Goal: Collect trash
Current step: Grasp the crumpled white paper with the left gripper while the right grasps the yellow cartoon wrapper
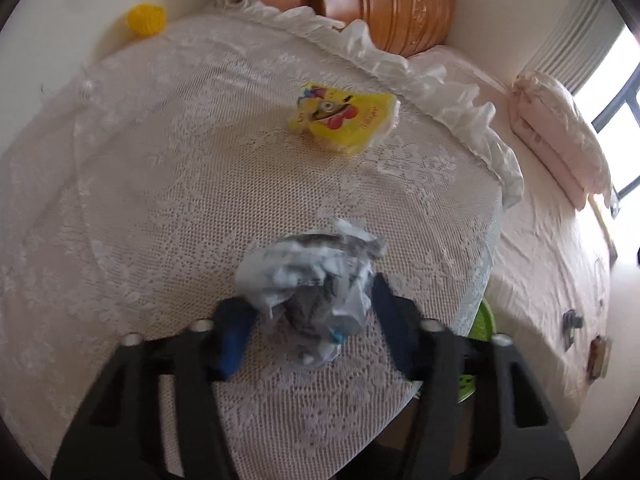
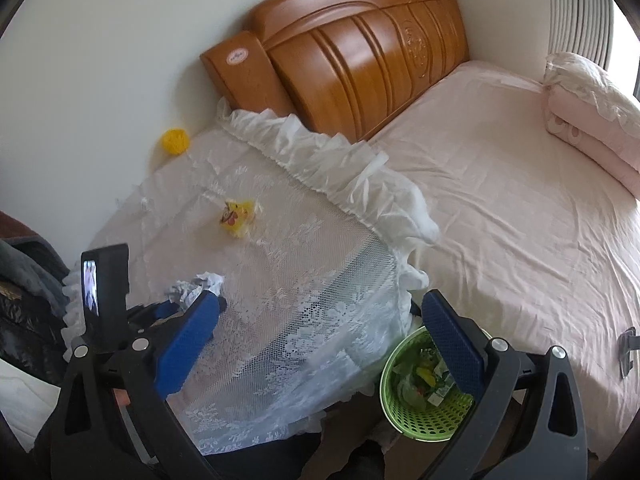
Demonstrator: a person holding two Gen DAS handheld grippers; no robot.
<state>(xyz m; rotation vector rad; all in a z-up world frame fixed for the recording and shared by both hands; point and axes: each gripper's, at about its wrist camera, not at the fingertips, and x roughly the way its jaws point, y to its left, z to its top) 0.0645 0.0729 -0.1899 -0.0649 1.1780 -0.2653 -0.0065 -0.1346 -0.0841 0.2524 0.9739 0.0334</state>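
Observation:
A crumpled grey-white paper wad [image 1: 312, 280] lies on the lace-covered table [image 1: 160, 200]. My left gripper [image 1: 310, 320] is open, its blue fingers on either side of the wad without clamping it. The wad also shows in the right wrist view [image 2: 196, 286], with the left gripper [image 2: 176, 308] at it. A yellow cartoon snack wrapper [image 1: 344, 120] lies farther back on the table; it also shows in the right wrist view [image 2: 236, 216]. My right gripper [image 2: 320, 340] is open and empty, above the table's near edge. A green perforated trash basket [image 2: 424, 396] with wrappers inside stands on the floor between table and bed.
A yellow ball-like object [image 2: 175, 141] sits at the table's far corner by the wall. A bed with a pink sheet [image 2: 500, 200], folded pink bedding [image 2: 592, 128] and a wooden headboard [image 2: 352, 52] stands to the right. Dark clothing [image 2: 28, 292] lies at the left.

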